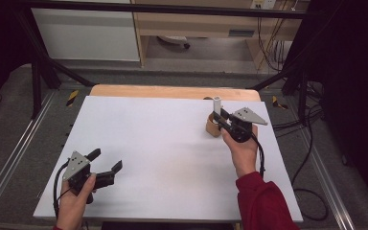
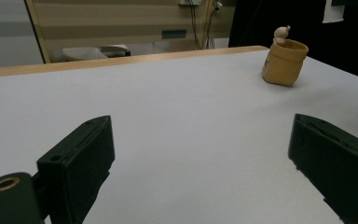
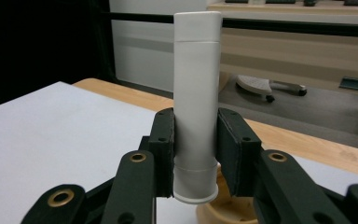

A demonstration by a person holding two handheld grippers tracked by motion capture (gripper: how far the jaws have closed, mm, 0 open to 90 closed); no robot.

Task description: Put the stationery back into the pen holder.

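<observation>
High view. Counter: white top with a wooden strip along the far edge. Left gripper: near the front left corner, held in a hand, jaws standing wide apart with nothing between them, pointing to the right across the bare top. Right gripper: toward the far right of the counter, held in a hand that comes out of a red sleeve. Its jaws are clamped on a white tube that stands upright. Tan cup: directly below the tube and the jaws, resting on the counter.

Left gripper view. Two black jaws rise at the lower left and lower right, far apart, with bare counter between them. The tan cup stands well off at the upper right, near the wooden edge, with a small pale rounded piece showing at its rim; what that piece is cannot be told.

Right gripper view. The white tube stands upright in the centre, capped end up and flared end down, pressed between the two black jaws on either side of its lower half. The tube's bottom hangs just over the rim of the tan cup; whether they touch cannot be told.
</observation>
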